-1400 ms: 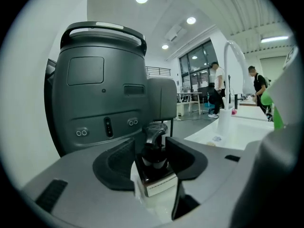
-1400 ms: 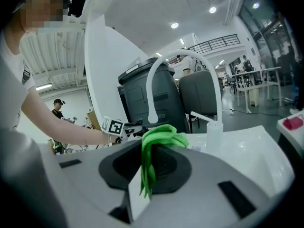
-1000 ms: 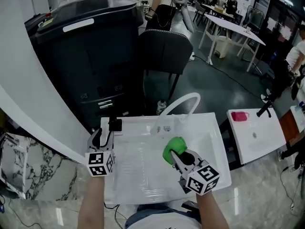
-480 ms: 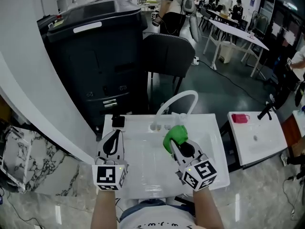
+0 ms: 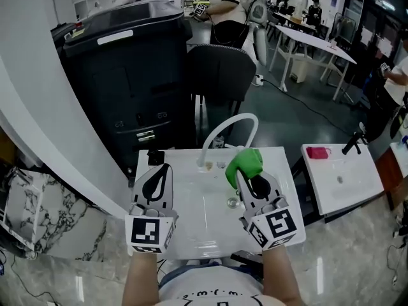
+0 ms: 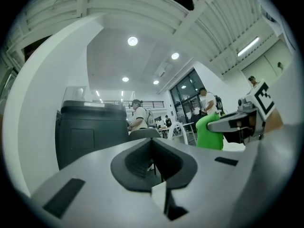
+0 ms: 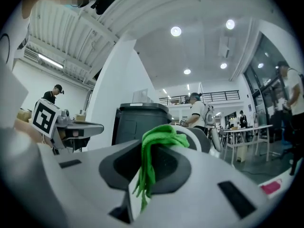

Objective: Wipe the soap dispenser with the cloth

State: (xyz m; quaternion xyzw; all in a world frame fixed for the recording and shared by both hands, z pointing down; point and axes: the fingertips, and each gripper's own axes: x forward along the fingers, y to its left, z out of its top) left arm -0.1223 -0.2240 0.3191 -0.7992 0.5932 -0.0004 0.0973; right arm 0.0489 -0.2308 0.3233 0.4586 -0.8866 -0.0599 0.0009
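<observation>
the bright green fabric cloth (image 5: 245,161) is bunched into a soft, rounded wad and pinched in the right tongs (image 5: 248,176), which are closed on it above the white counter (image 5: 191,238) and its shallow sink basin (image 5: 197,203), near the curved white faucet (image 5: 223,132). in the right gripper view the cloth (image 7: 154,146) rises as a folded hump over the closed seam of the right tongs (image 7: 149,163), and thin frayed strands hang down along that seam. the left gripper view catches the same cloth (image 6: 209,132) from the side as a plain green lump. the left tongs (image 5: 159,171) are closed with nothing between them, as the left gripper view shows at the meeting pads (image 6: 154,158). the small black soap dispenser (image 5: 155,154) sits at the back left corner of the counter, just beyond the tips of the left tongs and well apart from the cloth. it appears only in the head view, as a dark block too small to show a pump or spout, and its lower edge is hard to separate from the tips of the left tongs. the part of the cloth inside the right tongs is hidden by the pads. the long axis of the cloth runs from the right tongs away from the person toward the faucet, with the bulky end farthest out. which way the dispenser faces, and how its long axis lies, cannot be told. a large black plastic bin (image 5: 127,69) stands behind the counter.
</observation>
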